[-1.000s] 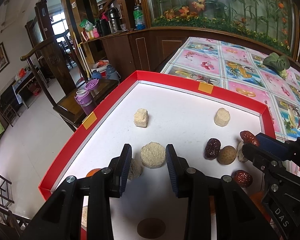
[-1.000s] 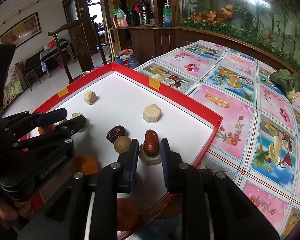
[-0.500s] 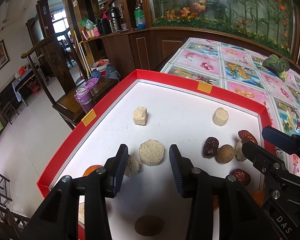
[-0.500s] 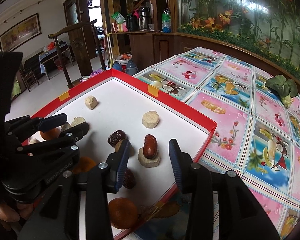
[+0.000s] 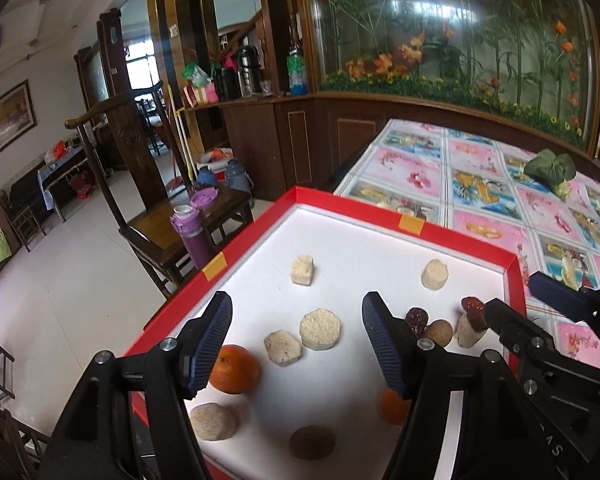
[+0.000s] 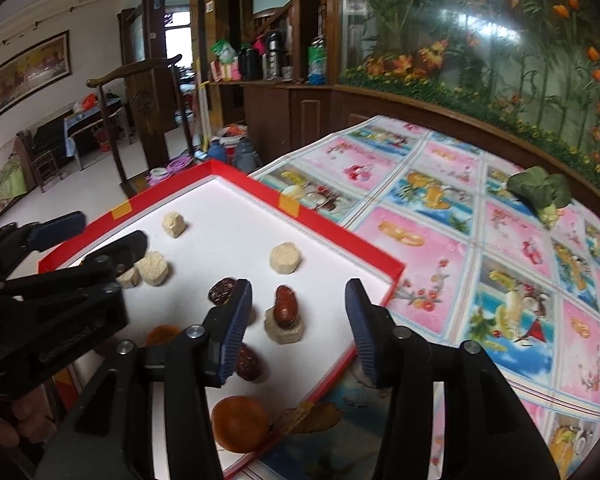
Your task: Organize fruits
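Both of my grippers have opened wide and drawn back over the last second: the right gripper (image 6: pixel 298 330), which was closed around the red date (image 6: pixel 284 307), now stands with its jaws spread and empty, and the date sits on its pale stand (image 6: pixel 284 330) just ahead, between the blue ribbed pads, touched by neither. My left gripper (image 5: pixel 296 344) has also pulled up and away from the round crumbly stand (image 5: pixel 320 328) it was straddling; its jaws are wide apart and it holds nothing. I take this to mean one date is placed and I am free to choose the next fruit. Close under my left jaw lies a glossy orange mandarin (image 5: pixel 234 369), smooth and round, likely to roll if nudged. Beside it, a hexagonal stand (image 5: pixel 282 347) and the round one touch or nearly touch; two more stands (image 5: pixel 302 269) (image 5: pixel 434 275) wait farther ahead, all pale, grainy and flat-topped. Toward my right gripper, a dark wrinkled date (image 6: pixel 222 290) and a brown round fruit (image 5: pixel 438 332) lie loose on the white matte floor of the red-rimmed tray (image 6: pixel 315 222). Nearest me, another dark date (image 6: pixel 248 362) and a dull orange fruit (image 6: pixel 240 423) rest below my right jaws. Beyond the tray is a shiny printed tablecloth (image 6: pixel 479 240).
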`<state>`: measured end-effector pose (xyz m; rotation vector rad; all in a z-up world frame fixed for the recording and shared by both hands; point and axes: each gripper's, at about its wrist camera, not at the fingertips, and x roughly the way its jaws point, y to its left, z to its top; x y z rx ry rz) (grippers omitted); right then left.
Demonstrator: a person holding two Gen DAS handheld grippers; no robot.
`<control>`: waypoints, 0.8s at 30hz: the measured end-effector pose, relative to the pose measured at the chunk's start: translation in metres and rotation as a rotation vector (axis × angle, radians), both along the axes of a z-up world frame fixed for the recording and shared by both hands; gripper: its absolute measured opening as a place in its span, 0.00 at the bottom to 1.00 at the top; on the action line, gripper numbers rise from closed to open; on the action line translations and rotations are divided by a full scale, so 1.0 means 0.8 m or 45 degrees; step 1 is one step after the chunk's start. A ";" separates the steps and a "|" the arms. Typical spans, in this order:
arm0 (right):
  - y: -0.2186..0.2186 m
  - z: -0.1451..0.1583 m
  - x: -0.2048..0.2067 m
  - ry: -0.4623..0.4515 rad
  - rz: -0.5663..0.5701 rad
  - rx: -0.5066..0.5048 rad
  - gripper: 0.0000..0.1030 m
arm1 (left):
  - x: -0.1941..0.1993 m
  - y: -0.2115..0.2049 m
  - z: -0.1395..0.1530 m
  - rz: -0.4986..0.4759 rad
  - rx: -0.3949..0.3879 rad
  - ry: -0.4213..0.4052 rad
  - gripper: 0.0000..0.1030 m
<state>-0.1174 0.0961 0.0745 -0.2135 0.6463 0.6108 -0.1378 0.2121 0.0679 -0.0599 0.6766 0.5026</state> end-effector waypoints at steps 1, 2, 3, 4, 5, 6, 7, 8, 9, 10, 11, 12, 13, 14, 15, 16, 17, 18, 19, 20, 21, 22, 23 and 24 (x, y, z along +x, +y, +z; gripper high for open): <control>-0.003 0.004 -0.002 -0.016 -0.017 0.003 0.53 | -0.001 -0.001 0.002 0.002 0.005 -0.004 0.67; -0.004 0.007 -0.003 -0.030 -0.029 0.005 0.53 | -0.003 -0.002 0.005 0.003 0.013 -0.012 0.67; -0.006 0.009 -0.004 -0.044 -0.040 0.004 0.53 | -0.004 -0.004 0.007 0.002 0.017 -0.016 0.67; -0.008 0.012 -0.006 -0.065 -0.057 -0.002 0.54 | -0.005 -0.005 0.009 0.002 0.020 -0.021 0.67; -0.010 0.015 -0.007 -0.076 -0.066 -0.006 0.55 | -0.006 -0.006 0.011 0.000 0.021 -0.027 0.67; -0.012 0.018 -0.009 -0.090 -0.079 -0.010 0.56 | -0.007 -0.007 0.013 -0.002 0.023 -0.031 0.67; -0.015 0.021 -0.009 -0.095 -0.087 -0.008 0.58 | -0.009 -0.008 0.015 -0.003 0.025 -0.034 0.67; -0.017 0.023 -0.010 -0.100 -0.095 -0.004 0.59 | -0.010 -0.010 0.018 -0.007 0.029 -0.041 0.67; -0.019 0.025 -0.010 -0.105 -0.101 -0.003 0.60 | -0.011 -0.012 0.020 -0.010 0.033 -0.047 0.69; -0.022 0.027 -0.010 -0.114 -0.113 -0.002 0.61 | -0.013 -0.014 0.022 -0.012 0.037 -0.052 0.71; -0.023 0.029 -0.010 -0.119 -0.120 -0.002 0.63 | -0.015 -0.016 0.025 -0.012 0.044 -0.061 0.74; -0.026 0.031 -0.011 -0.124 -0.127 -0.001 0.64 | -0.017 -0.018 0.027 -0.012 0.049 -0.071 0.75; -0.026 0.032 -0.013 -0.128 -0.130 -0.001 0.66 | -0.018 -0.020 0.030 -0.014 0.052 -0.080 0.75; -0.029 0.035 -0.014 -0.136 -0.139 -0.001 0.67 | -0.020 -0.022 0.033 -0.017 0.055 -0.087 0.75; -0.031 0.036 -0.015 -0.143 -0.149 -0.003 0.68 | -0.020 -0.023 0.034 -0.017 0.057 -0.091 0.77; -0.032 0.038 -0.017 -0.150 -0.157 -0.007 0.69 | -0.023 -0.025 0.038 -0.016 0.059 -0.099 0.77; -0.034 0.040 -0.019 -0.156 -0.161 -0.008 0.71 | -0.025 -0.026 0.041 -0.016 0.057 -0.111 0.78; -0.036 0.042 -0.021 -0.160 -0.163 -0.003 0.73 | -0.027 -0.028 0.043 -0.016 0.057 -0.120 0.80; -0.041 0.046 -0.025 -0.162 -0.165 0.012 0.76 | -0.032 -0.029 0.048 -0.007 0.057 -0.140 0.82; -0.045 0.048 -0.028 -0.165 -0.170 0.029 0.79 | -0.035 -0.030 0.051 0.002 0.060 -0.152 0.86; -0.051 0.052 -0.031 -0.172 -0.179 0.052 0.81 | -0.043 -0.031 0.058 0.014 0.069 -0.182 0.89; -0.060 0.058 -0.037 -0.186 -0.188 0.088 0.86 | -0.050 -0.033 0.063 0.026 0.080 -0.209 0.89; -0.066 0.062 -0.040 -0.197 -0.191 0.114 0.91 | -0.055 -0.035 0.069 0.048 0.093 -0.231 0.93; -0.077 0.069 -0.047 -0.219 -0.203 0.156 0.94 | -0.061 -0.037 0.074 0.075 0.108 -0.243 0.99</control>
